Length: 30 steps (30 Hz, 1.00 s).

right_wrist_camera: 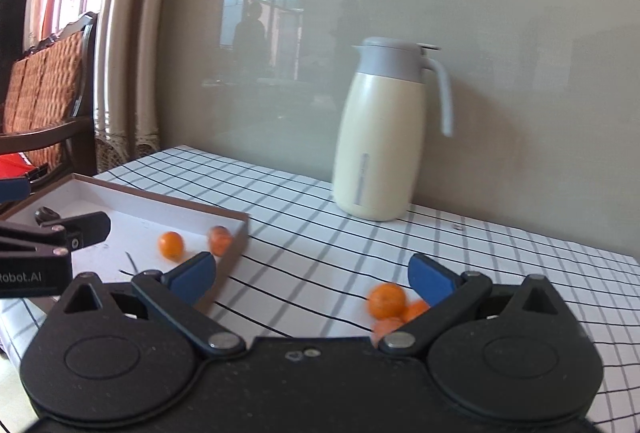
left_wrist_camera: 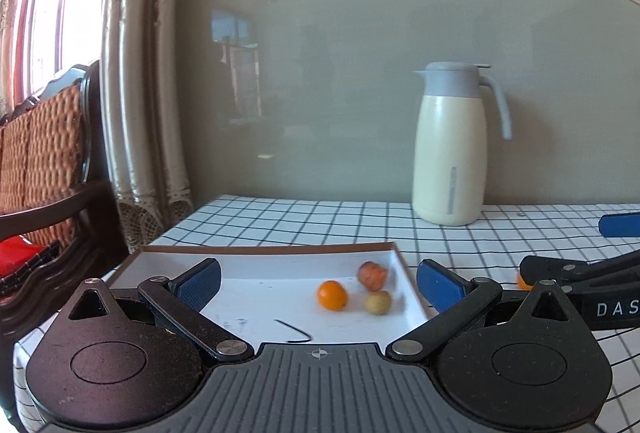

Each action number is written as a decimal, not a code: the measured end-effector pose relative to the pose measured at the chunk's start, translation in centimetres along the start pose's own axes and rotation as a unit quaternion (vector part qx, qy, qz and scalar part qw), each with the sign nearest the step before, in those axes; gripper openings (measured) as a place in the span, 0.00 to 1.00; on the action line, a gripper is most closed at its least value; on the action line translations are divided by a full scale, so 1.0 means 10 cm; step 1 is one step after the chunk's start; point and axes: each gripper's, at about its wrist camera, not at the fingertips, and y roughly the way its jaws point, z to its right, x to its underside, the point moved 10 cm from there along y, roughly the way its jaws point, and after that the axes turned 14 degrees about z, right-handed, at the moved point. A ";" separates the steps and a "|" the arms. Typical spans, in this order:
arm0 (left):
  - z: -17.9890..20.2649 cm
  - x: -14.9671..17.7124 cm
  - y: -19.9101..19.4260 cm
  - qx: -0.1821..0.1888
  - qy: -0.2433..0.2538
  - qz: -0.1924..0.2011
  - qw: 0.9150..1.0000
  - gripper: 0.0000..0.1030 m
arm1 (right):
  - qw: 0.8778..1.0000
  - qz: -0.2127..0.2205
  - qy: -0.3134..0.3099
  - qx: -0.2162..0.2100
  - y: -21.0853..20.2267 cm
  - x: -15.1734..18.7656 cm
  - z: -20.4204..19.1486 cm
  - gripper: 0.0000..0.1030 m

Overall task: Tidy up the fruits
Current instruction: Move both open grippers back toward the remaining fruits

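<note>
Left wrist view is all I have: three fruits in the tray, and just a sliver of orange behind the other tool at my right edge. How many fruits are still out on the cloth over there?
Observer: Three orange fruits show in a cluster on the checked tablecloth, just inside the right tool's right finger.
Operator: Is that tool holding any of them?
Observer: No. Its fingers are spread wide with nothing between them; the fruits lie on the cloth.
Operator: How do they sit relative to the tray?
Observer: They lie outside the tray, to its right, with bare cloth between.
</note>
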 end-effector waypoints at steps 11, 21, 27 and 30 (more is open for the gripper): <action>0.71 0.01 0.06 0.056 0.012 0.006 0.998 1.00 | 0.999 -0.010 0.007 0.050 -0.17 0.18 0.63 0.94; 1.30 0.14 0.20 0.096 0.019 -0.007 0.995 1.00 | 0.995 -0.043 0.007 0.089 -0.10 0.50 1.10 0.92; 1.50 0.25 0.34 0.098 0.025 -0.021 0.995 1.00 | 0.991 -0.072 0.013 0.116 0.11 0.75 1.36 0.91; 1.56 0.30 0.37 0.099 0.026 -0.025 0.994 1.00 | 0.989 -0.083 0.021 0.121 0.21 0.84 1.41 0.90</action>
